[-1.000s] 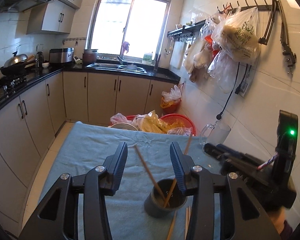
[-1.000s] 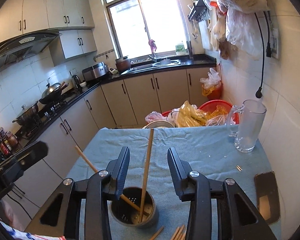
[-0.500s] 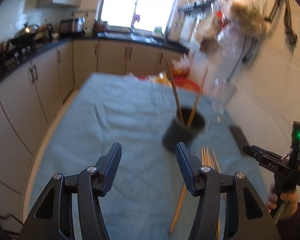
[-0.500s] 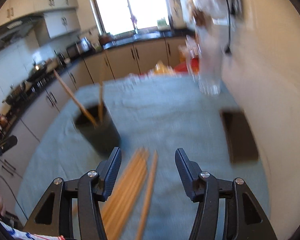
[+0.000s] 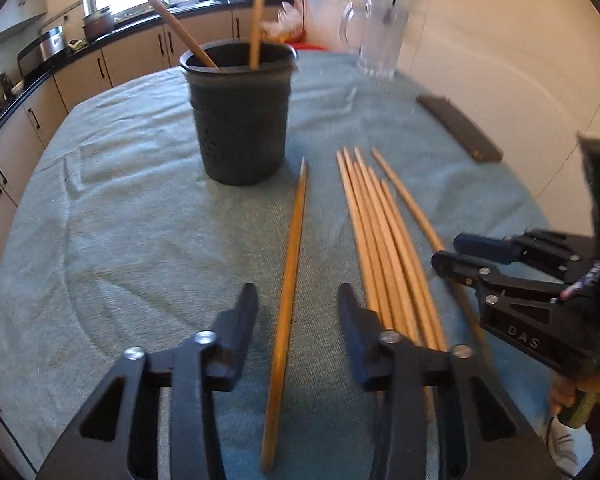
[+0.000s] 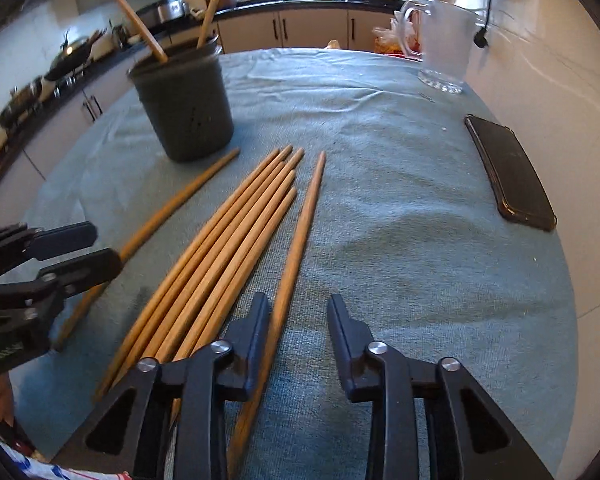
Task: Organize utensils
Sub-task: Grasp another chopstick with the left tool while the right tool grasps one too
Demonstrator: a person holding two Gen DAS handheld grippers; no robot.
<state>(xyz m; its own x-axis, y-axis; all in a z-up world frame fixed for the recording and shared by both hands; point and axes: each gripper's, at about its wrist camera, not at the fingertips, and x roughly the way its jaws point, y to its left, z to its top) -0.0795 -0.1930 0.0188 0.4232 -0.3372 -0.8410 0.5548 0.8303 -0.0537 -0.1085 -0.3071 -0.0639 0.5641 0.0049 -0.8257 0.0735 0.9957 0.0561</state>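
On the bench, draped in a blue-green cloth, both sets of tongs are down low over the wooden chopsticks. Left tongs straddle a lone chopstick lying apart from the rest, pointing toward the dark holder cup; the jaws have just been closing, yet there's clear daylight on both sides of the stick, so no grip there. Right tongs sit over the outermost chopstick on the right edge of the pile; their jaws have just been closing too, the left finger close against the stick, the right one well off it, nothing pinched. Between those two singles lies the bundle of chopsticks, packed side by side, tips aimed at the cup. Two chopsticks already stand in the cup, leaning apart. Farther back, near the wall, a glass mug stands upright, and a dark phone lies flat along the bench's right side.
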